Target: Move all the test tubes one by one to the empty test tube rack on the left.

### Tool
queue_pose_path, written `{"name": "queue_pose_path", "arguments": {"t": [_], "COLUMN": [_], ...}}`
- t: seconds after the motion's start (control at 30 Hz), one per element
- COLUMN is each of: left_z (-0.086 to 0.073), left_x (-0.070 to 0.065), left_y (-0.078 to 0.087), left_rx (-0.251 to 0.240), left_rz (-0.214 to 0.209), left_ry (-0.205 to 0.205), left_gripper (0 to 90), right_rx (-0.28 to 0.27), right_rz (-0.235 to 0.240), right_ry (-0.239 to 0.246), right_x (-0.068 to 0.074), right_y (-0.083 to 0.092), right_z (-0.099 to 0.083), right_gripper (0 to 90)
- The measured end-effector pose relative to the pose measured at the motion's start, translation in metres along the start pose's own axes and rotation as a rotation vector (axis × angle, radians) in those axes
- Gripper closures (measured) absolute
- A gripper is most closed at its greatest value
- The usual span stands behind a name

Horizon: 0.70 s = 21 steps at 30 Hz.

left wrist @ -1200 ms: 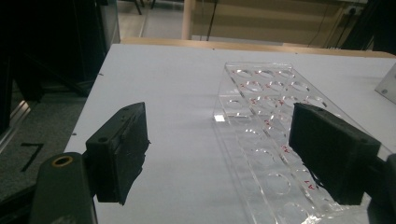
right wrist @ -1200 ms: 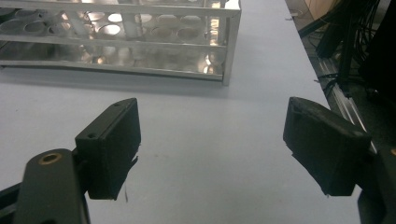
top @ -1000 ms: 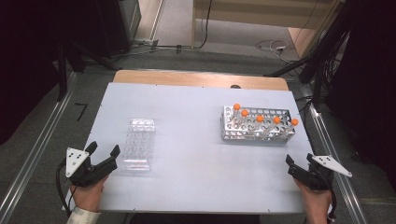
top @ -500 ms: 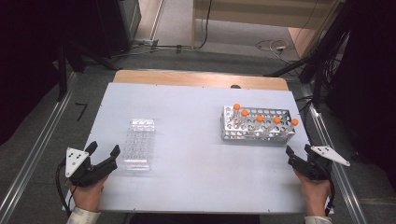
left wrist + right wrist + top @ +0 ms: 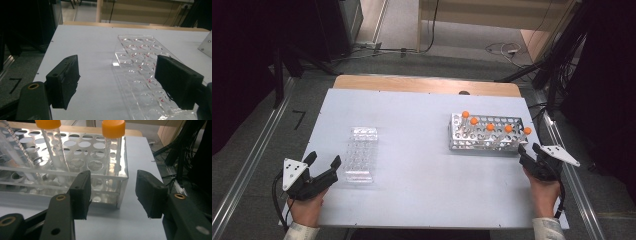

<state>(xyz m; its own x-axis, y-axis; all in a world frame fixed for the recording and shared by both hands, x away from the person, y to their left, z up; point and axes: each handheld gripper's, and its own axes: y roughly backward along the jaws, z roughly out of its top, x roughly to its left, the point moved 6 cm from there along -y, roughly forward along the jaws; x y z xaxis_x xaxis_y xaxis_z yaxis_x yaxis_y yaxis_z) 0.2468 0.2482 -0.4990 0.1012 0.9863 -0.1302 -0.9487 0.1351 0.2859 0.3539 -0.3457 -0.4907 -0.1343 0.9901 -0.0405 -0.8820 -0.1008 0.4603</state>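
The metal rack [image 5: 484, 135] of orange-capped tubes [image 5: 112, 147] stands near the desk's [image 5: 422, 110] right edge. The right gripper [image 5: 532, 156], just beside its corner, has been closing its jaws on nothing. The left gripper [image 5: 319, 172] gapes by the clear tray [image 5: 361, 154], whose red marks are unreadable.

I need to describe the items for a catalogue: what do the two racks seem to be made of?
The tube rack looks like shiny metal: silvery, reflective perforated plates. The empty rack looks like clear plastic, probably acrylic: the table shows through it.
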Motion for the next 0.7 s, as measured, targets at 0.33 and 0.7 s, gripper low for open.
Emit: {"name": "queue_pose_path", "arguments": {"t": [0.33,0.7], "left_z": [0.000,0.000], "left_x": [0.000,0.000], "left_y": [0.001,0.001], "left_rx": [-0.002,-0.003], "left_rz": [0.003,0.002], "left_ry": [-0.005,-0.004], "left_gripper": [19.9,19.9], "right_rx": [-0.025,-0.024], "right_rz": [-0.014,-0.006], "right_ry": [-0.029,-0.029], "right_x": [-0.006,-0.002], "right_y": [-0.018,-0.029], "right_z": [0.013,0.019], "right_gripper": [56.9,64.5]}}
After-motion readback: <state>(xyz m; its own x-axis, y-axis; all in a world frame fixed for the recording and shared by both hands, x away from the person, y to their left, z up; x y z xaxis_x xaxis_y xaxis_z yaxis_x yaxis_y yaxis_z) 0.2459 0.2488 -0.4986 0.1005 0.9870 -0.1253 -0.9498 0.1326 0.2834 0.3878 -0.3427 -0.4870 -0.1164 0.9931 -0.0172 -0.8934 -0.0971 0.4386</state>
